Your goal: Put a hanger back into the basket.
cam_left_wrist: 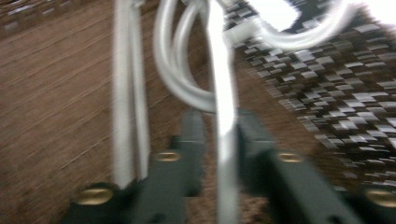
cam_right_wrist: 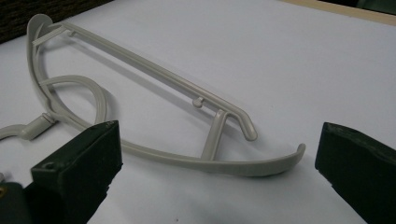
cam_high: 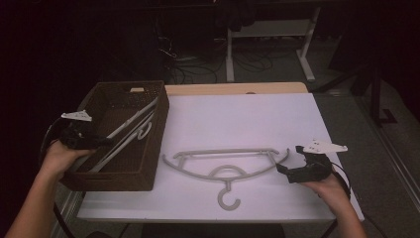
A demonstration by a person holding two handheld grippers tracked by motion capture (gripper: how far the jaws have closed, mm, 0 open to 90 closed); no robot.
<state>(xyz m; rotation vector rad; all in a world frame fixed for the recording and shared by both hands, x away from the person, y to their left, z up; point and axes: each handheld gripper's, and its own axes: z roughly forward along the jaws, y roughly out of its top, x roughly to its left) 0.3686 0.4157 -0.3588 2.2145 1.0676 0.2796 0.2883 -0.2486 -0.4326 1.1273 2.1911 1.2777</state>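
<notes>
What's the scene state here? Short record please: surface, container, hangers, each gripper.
surface: white table top
container: brown woven basket, at table's left edge
hangers in basket: grey, leaning on its right wall
hanger on table: grey, flat, hook toward the person
left gripper: shut on a basket hanger's bar
right gripper: open, at table hanger's end

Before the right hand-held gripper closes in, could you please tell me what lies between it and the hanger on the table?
Nothing: in the right gripper view only bare white table separates the open right hand-held gripper from the hanger.
</notes>
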